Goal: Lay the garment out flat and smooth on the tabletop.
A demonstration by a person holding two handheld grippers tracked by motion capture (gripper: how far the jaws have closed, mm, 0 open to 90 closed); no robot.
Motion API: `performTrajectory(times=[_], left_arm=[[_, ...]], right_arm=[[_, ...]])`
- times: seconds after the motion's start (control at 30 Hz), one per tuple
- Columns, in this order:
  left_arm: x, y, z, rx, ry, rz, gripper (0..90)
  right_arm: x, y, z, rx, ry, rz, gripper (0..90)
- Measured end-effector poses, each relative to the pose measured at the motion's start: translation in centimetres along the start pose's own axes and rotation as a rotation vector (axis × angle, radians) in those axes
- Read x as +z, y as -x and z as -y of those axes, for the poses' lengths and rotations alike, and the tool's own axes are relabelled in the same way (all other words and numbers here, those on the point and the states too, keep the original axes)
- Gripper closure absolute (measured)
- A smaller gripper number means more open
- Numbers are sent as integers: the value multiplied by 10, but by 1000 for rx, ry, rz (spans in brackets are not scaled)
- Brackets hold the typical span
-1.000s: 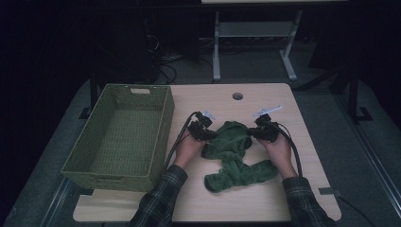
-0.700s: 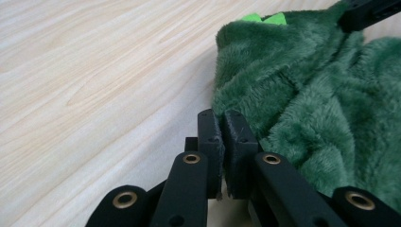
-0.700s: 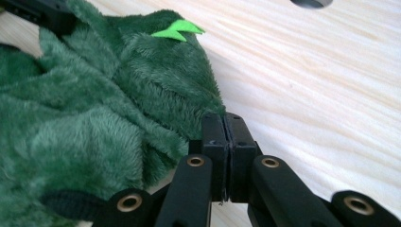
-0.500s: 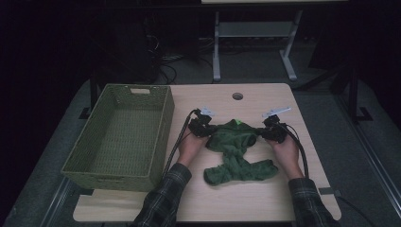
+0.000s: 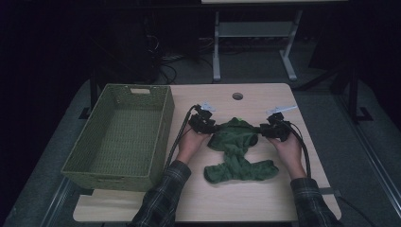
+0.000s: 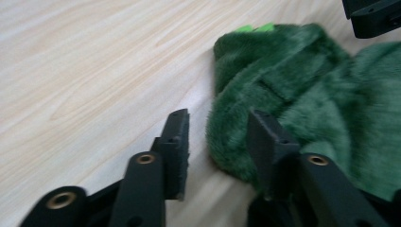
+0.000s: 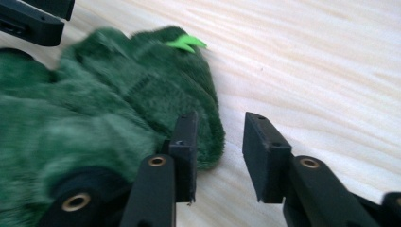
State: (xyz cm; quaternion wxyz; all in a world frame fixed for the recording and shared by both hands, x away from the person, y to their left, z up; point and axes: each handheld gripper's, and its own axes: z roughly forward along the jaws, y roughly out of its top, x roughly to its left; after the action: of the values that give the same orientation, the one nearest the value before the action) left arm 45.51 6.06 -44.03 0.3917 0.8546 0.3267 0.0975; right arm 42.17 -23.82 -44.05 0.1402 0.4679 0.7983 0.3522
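Left gripper [image 6: 215,142]: jaws apart, having just been opening; the near edge of the green fleece garment [image 6: 302,99] lies in the gap, and the pads do not press on it. One jaw stands over bare wood, the other against the fleece.
Right gripper [image 7: 218,151]: jaws apart, likewise just opened; the gap stands over bare wood at the cloth's edge, nothing pinched. One jaw lies against the pile, the other is clear of it.
Grippers, high view: left gripper [image 5: 204,124] at the garment's left end, right gripper [image 5: 273,129] at its right end, each in a hand, with black cables trailing back along the forearms.
Green fleece garment [image 5: 236,151]: flat on the table, right of the basket, its upper part stretched between the two grippers, its lower part bunched nearer the person.
Tag [image 7: 186,43]: small, bright green, at the garment's far edge.
Table [image 5: 265,203]: pale wood, with a round hole [image 5: 237,96] near its far edge.
Basket [image 5: 163,127]: green, woven, rectangular, on the table's left part, apart from the garment.
Sleeves [image 5: 161,198]: dark plaid, entering from the bottom.
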Motion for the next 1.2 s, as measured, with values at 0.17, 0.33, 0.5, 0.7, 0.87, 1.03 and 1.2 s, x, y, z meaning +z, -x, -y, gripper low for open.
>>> performTrajectory(times=[0.17,0.33,0.5,0.7,0.87,1.03,1.2], left_arm=[[-15,5,1,-10,14,27,519],[-34,15,9,6,-2,42,446],[-48,28,21,32,-10,46,374],[-62,43,44,49,-21,34,286],[-71,53,60,53,-15,47,237],[-81,62,72,59,-24,51,183],[-88,72,85,80,-27,53,141]], right_arm=[[-11,-6,-1,-14,16,5,548],[-22,-14,6,-7,35,-16,488],[-33,-22,13,-17,64,-12,497],[-41,-34,14,-52,60,-35,520],[-45,-47,19,-103,76,-10,537],[-48,-56,20,-101,57,-54,539],[-52,-64,20,-89,46,-99,545]])
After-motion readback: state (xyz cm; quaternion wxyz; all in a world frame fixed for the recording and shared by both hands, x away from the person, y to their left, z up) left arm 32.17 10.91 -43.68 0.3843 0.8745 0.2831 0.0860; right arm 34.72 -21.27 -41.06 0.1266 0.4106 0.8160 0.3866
